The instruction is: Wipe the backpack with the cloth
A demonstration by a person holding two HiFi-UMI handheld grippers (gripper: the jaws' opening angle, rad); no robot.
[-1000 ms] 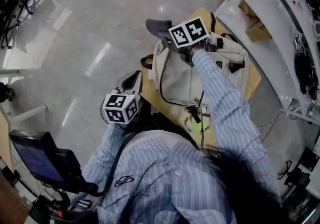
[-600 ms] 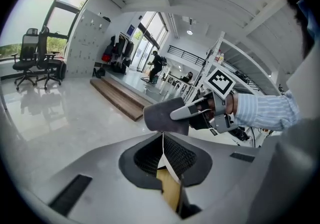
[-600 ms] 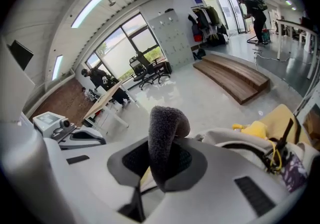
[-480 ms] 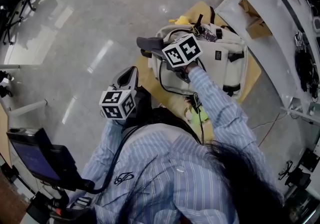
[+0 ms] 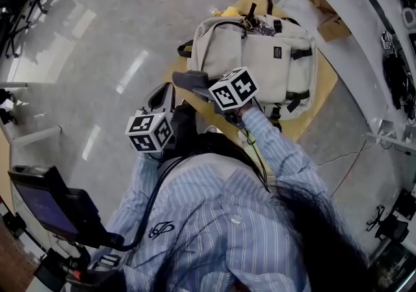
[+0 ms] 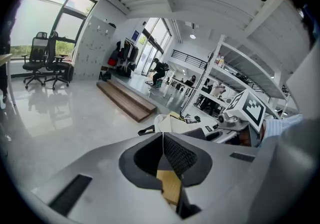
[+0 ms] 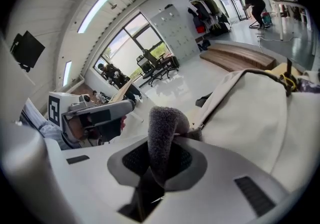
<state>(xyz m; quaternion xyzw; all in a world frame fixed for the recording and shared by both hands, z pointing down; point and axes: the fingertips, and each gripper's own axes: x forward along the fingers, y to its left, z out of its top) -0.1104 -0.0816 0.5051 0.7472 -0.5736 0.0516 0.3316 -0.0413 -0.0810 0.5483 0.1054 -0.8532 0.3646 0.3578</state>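
A cream backpack [image 5: 260, 63] lies flat on a small yellow table [image 5: 312, 112], also filling the right of the right gripper view [image 7: 265, 118]. My right gripper [image 5: 188, 80] is shut on a grey cloth [image 7: 162, 133], held at the backpack's near left corner. The cloth [image 5: 187, 79] shows as a dark fold past the marker cube. My left gripper [image 5: 162, 99] hangs left of the table, off the bag, its jaws shut with nothing between them [image 6: 162, 155].
White shelving [image 5: 370, 37] runs along the right side. A dark monitor on a stand [image 5: 49, 209] sits at lower left. Polished grey floor spreads to the left. A wooden platform [image 6: 125, 101] lies farther off.
My right gripper has drawn the cloth back across the backpack from its far top toward its near left corner. The left gripper has barely moved.
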